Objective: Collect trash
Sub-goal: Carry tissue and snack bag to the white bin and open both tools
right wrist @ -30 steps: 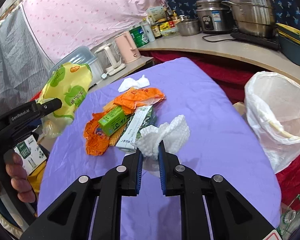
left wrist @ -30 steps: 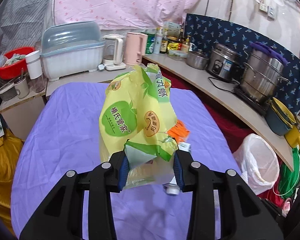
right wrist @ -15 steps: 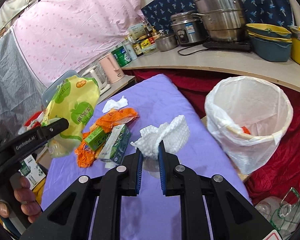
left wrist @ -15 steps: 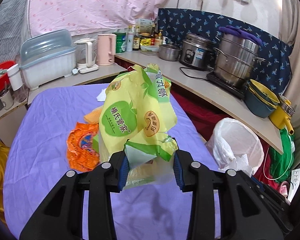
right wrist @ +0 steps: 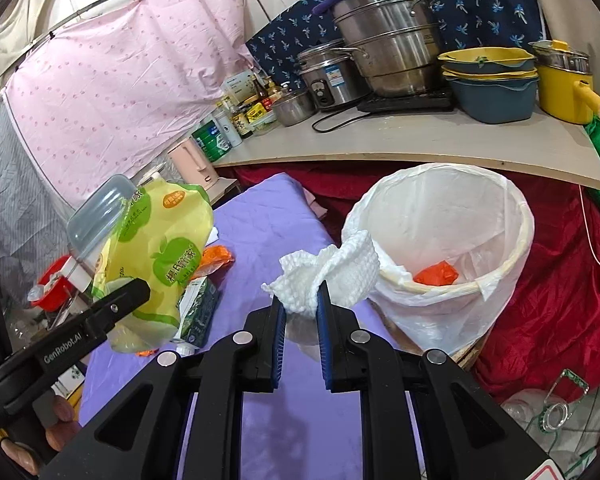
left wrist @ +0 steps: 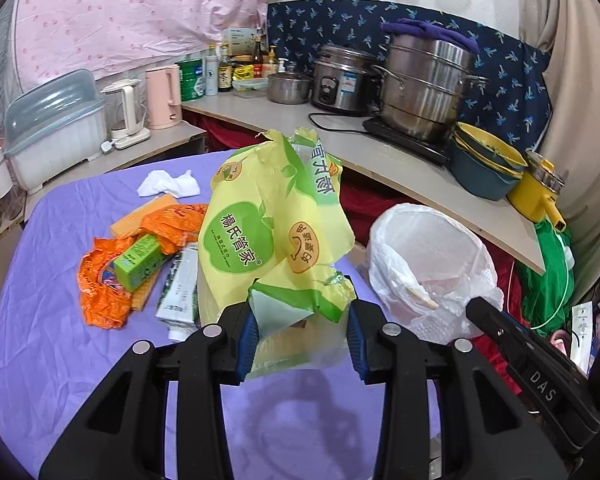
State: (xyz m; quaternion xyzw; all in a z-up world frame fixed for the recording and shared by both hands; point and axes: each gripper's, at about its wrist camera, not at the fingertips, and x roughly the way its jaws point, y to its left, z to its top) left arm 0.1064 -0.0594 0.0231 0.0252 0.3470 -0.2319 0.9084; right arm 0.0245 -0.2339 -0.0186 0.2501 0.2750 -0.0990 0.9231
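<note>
Tissue (right wrist: 328, 276) is gripped by right tool (right wrist: 301, 312), nearer bin (right wrist: 440, 256) ahead-right; wrapper (left wrist: 272, 240) is gripped by left tool (left wrist: 300, 328).

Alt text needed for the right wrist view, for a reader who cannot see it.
The right gripper pinches a crumpled white paper towel beside a white-lined round trash bin holding an orange scrap. At left, the left gripper carries a yellow-green plastic bag over the purple-covered table.
</note>
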